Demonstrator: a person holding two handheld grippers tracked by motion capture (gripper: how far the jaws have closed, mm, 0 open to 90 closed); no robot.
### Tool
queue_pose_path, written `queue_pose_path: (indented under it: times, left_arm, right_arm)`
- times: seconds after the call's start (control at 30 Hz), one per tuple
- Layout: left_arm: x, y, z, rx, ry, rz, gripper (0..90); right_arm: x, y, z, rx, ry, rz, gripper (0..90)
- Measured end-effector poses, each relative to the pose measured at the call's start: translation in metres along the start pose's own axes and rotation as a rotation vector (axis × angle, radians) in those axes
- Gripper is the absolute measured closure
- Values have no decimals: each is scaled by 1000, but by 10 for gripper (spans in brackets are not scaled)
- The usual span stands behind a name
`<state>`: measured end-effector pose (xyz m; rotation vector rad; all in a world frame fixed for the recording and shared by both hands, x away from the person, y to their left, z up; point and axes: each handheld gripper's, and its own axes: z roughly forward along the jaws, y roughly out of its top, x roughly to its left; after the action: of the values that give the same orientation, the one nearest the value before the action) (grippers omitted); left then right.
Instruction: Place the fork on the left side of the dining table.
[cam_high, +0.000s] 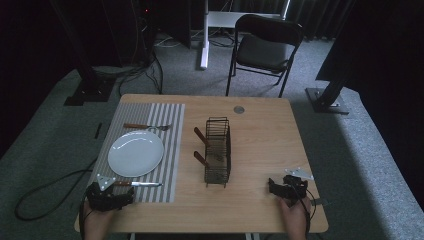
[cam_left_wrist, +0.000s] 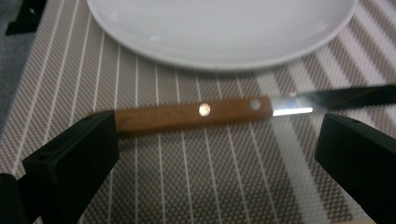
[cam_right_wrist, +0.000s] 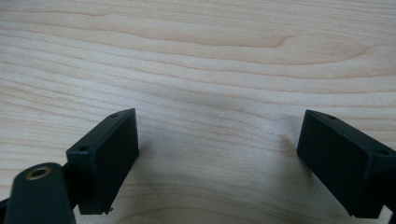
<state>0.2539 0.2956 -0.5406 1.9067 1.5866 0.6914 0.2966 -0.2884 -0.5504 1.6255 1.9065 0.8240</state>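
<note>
Jaws of the left gripper (cam_left_wrist: 210, 154) gape just beside the knife (cam_left_wrist: 196, 114) near the plate (cam_left_wrist: 224, 42), seemingly lined up to grasp, while the right gripper (cam_right_wrist: 217, 154) idles, jaws apart.

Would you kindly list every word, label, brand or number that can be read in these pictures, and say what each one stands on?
There is no readable text.
The knife handle shows two plain rivets and no brand mark.
The plate, the striped placemat, the wire rack and the table carry no lettering.
</note>
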Motion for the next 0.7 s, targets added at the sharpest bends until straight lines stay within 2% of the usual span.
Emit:
queue_pose_path:
  times: [0.1, 0.13, 0.27, 0.7]
  left_arm:
    - [-1, -2, 1, 4, 11, -14, 0]
    - [-2, -3, 2, 19, 21, -2, 0]
    - [2, -6, 3, 22, 16, -50, 0]
    - [2, -6, 4, 22, 15, -51, 0]
  right_arm:
    - [0, 0, 0, 0, 0, 0, 122]
    - [0, 0, 0, 0, 0, 0, 122]
    - [0, 0, 0, 0, 0, 0, 122]
    - [0, 0, 0, 0, 0, 0, 122]
